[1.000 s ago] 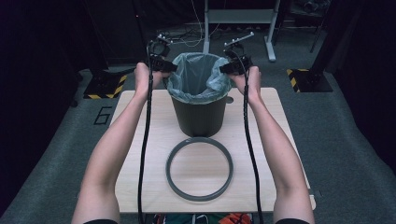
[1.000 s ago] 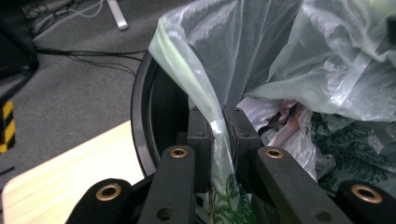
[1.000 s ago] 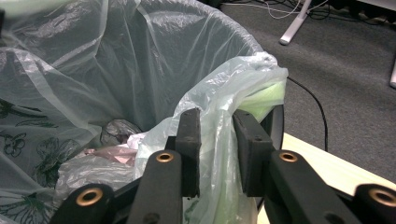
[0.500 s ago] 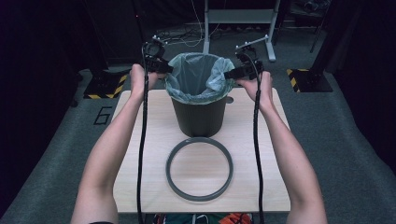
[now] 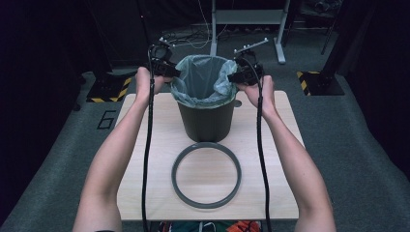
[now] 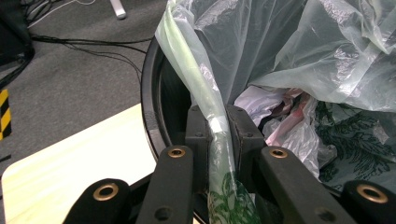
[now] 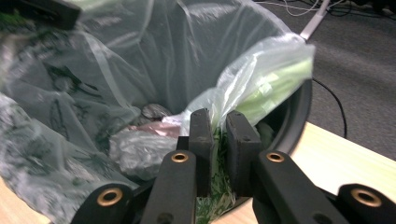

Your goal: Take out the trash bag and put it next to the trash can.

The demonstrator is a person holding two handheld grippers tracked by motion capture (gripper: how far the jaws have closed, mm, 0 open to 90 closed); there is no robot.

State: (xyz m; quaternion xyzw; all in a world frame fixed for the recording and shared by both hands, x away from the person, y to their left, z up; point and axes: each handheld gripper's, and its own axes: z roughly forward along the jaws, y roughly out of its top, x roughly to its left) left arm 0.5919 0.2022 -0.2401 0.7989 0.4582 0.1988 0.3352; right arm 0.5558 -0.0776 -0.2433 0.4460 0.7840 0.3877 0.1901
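Observation:
A dark green bin (image 5: 205, 121) stands at the back middle of the table, lined with a pale translucent bag (image 5: 200, 82). My left gripper (image 5: 169, 71) is shut on the bag's left rim, and the bunched film (image 6: 212, 116) runs up between its jaws just inside the bin's black rim (image 6: 149, 93). At the bag's right rim, my right gripper (image 5: 238, 76) is shut on a fold of film (image 7: 252, 93). Crumpled paper and plastic waste (image 6: 285, 121) lies inside the bag.
A loose grey ring (image 5: 206, 175) lies flat on the light wooden table (image 5: 145, 193) in front of the bin. Both cables trail back along the forearms. Yellow-black floor markers (image 5: 109, 89) and a metal stand's feet (image 5: 278, 50) sit on the grey carpet beyond.
The right gripper swung out to the right of the bin, then came back in and closed on the bag's right rim. The left gripper stayed at the left rim.

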